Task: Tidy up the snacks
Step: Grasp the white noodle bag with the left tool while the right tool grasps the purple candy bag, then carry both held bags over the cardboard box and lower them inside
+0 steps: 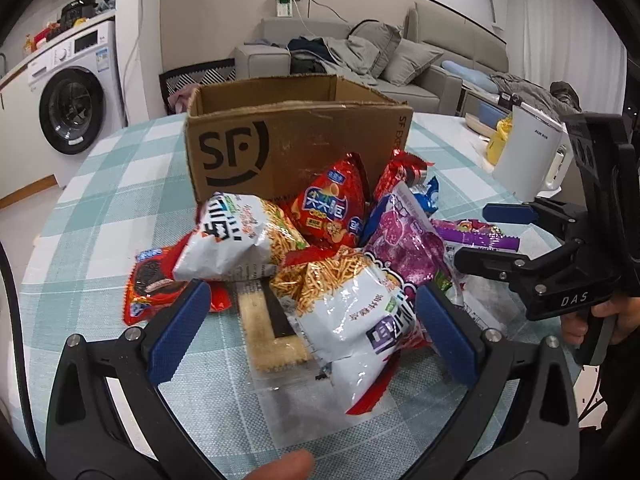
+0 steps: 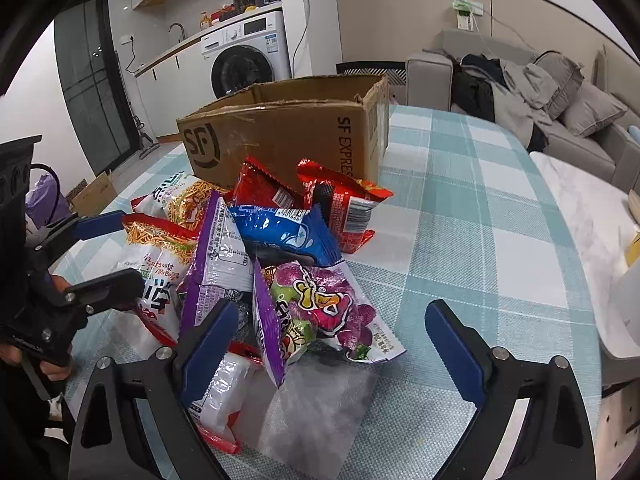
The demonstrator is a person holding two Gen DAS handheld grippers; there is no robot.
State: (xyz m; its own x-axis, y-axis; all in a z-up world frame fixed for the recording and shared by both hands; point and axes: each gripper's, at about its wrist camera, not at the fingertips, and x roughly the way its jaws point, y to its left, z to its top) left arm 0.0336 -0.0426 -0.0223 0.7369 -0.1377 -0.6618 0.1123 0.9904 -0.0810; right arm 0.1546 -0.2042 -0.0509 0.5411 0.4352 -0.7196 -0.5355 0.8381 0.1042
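Note:
A pile of snack bags lies on the checked table in front of an open SF cardboard box (image 1: pixel 296 136), which also shows in the right wrist view (image 2: pixel 288 132). My left gripper (image 1: pixel 312 328) is open, its blue pads either side of a white noodle-snack bag (image 1: pixel 352 312). My right gripper (image 2: pixel 332 352) is open around a purple grape-candy bag (image 2: pixel 320 308); it also shows at the right of the left wrist view (image 1: pixel 480 236). A red chip bag (image 1: pixel 328 208), a blue cookie bag (image 2: pixel 284 236) and a red Oreo pack (image 1: pixel 152 284) lie in the pile.
A white kettle (image 1: pixel 528 152) stands at the table's right edge. A clear bubble-wrap sheet (image 2: pixel 316 408) lies under the near bags. A washing machine (image 1: pixel 72 96) and a grey sofa (image 1: pixel 360 56) stand beyond the table.

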